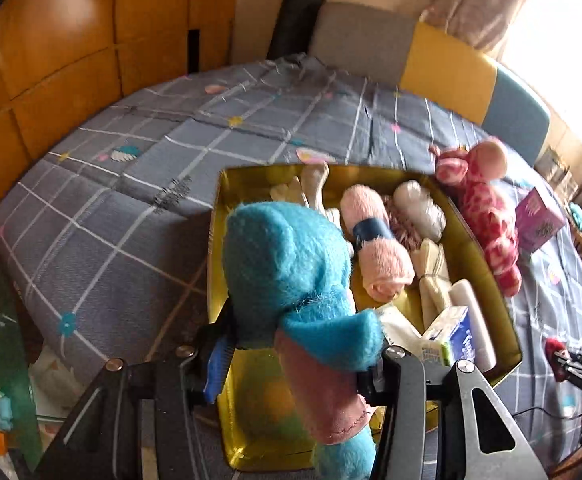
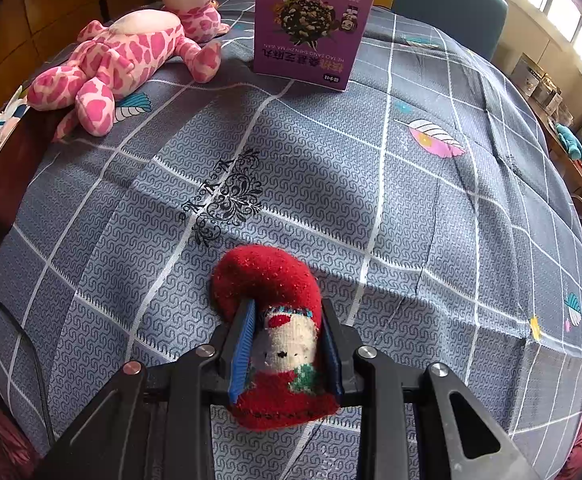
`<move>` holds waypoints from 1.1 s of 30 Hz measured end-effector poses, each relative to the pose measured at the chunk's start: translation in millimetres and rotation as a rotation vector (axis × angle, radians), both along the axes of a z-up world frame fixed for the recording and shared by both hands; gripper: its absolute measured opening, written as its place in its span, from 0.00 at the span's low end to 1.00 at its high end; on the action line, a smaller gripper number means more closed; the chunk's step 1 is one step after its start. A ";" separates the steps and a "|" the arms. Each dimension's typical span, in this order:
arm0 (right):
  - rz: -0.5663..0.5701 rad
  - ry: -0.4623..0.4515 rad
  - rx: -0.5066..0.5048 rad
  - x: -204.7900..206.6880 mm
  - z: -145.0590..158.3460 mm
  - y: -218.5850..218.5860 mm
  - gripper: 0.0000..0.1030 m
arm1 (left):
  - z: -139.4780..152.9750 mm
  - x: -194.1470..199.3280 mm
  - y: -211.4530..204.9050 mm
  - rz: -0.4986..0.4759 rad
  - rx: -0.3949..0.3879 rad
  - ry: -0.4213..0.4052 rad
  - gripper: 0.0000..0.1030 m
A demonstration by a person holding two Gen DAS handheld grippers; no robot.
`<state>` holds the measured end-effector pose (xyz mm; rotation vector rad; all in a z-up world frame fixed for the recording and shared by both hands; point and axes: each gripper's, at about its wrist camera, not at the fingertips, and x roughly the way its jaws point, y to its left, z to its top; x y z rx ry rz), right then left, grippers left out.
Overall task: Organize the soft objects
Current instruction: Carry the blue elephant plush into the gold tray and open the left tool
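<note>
Purple box (image 2: 311, 32), standing upside down on the bedspread (image 2: 371, 200): one Latin line readable, "HE TAO SANG SHEN ZHI MA WAN"; large Chinese characters beside it, not legible to me. Bedspread carries a black ornamental scroll print (image 2: 225, 200) with lettering, unreadable. Blue-white tissue pack (image 1: 451, 340) in the gold tin (image 1: 479, 248) has print, too blurred to read.
</note>
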<state>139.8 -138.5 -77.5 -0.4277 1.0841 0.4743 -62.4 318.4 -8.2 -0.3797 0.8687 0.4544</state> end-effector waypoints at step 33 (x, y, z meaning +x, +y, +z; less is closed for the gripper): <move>-0.006 -0.007 -0.009 0.6 0.1 0.8 0.30 | -41.4 17.7 -12.3 0.017 0.082 0.070 0.37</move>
